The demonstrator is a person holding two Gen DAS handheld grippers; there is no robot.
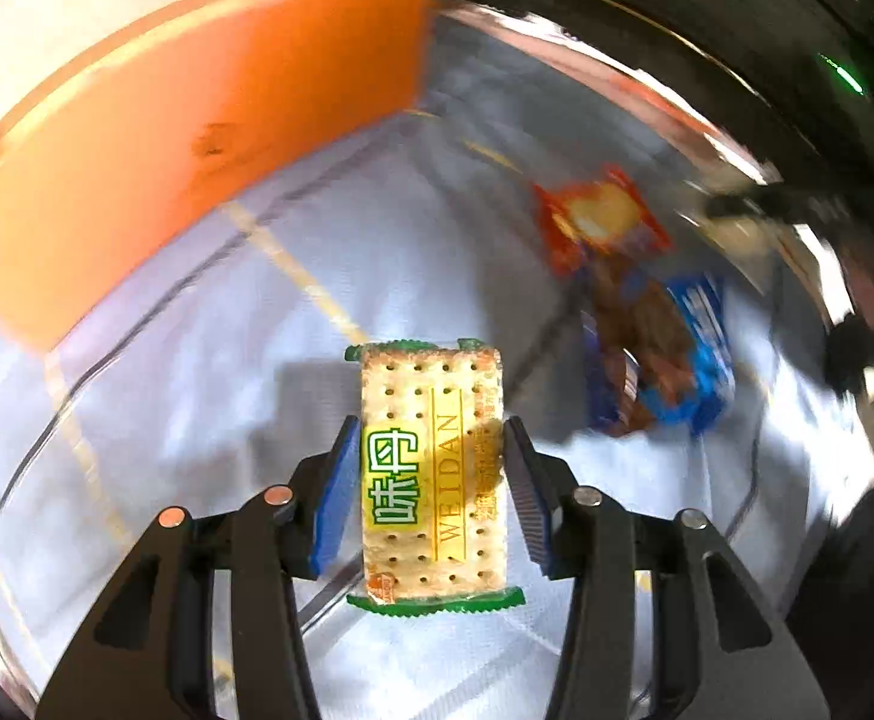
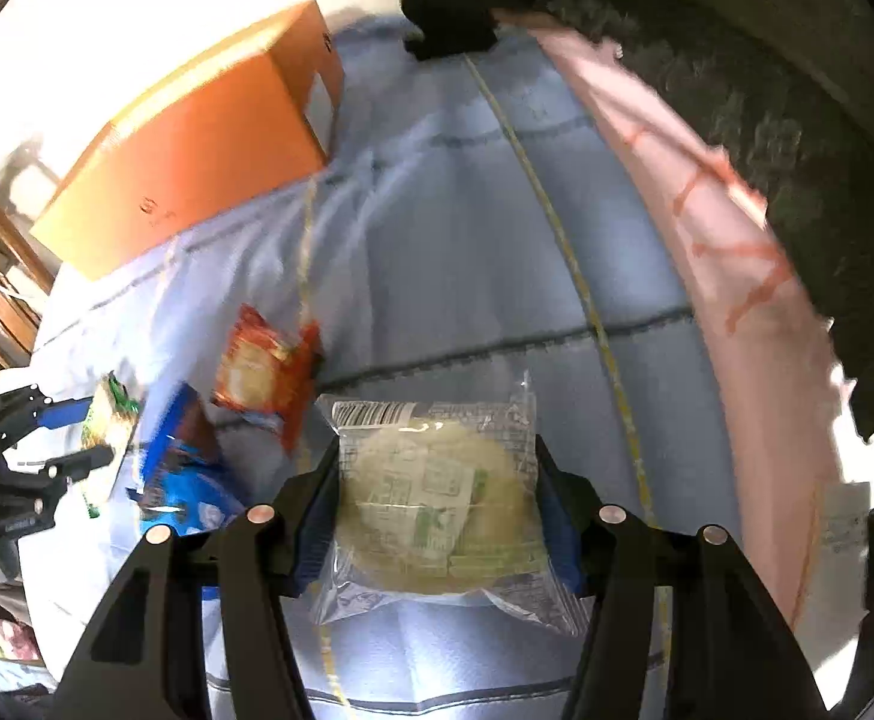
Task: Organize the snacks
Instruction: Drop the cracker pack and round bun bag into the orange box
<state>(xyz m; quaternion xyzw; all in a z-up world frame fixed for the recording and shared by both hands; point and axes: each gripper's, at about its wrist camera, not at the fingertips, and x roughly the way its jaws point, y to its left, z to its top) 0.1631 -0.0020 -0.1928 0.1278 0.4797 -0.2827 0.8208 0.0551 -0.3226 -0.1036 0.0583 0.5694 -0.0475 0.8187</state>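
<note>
The left gripper [image 1: 431, 474] squeezes a cracker pack [image 1: 434, 474], the right gripper [image 2: 437, 504] squeezes a clear bun bag [image 2: 437, 498], both lifted over the bed [image 2: 466, 252], while two snacks [image 1: 658, 354] still lie farther off, before the orange box [image 2: 197, 150].

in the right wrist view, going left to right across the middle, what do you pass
left gripper holding a cracker pack → blue snack pack → orange snack pack → clear-wrapped round cake in the right gripper → pink cloth

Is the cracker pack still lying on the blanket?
No, lifted. The left gripper holds the cracker pack between its fingers, above the blanket.
</note>
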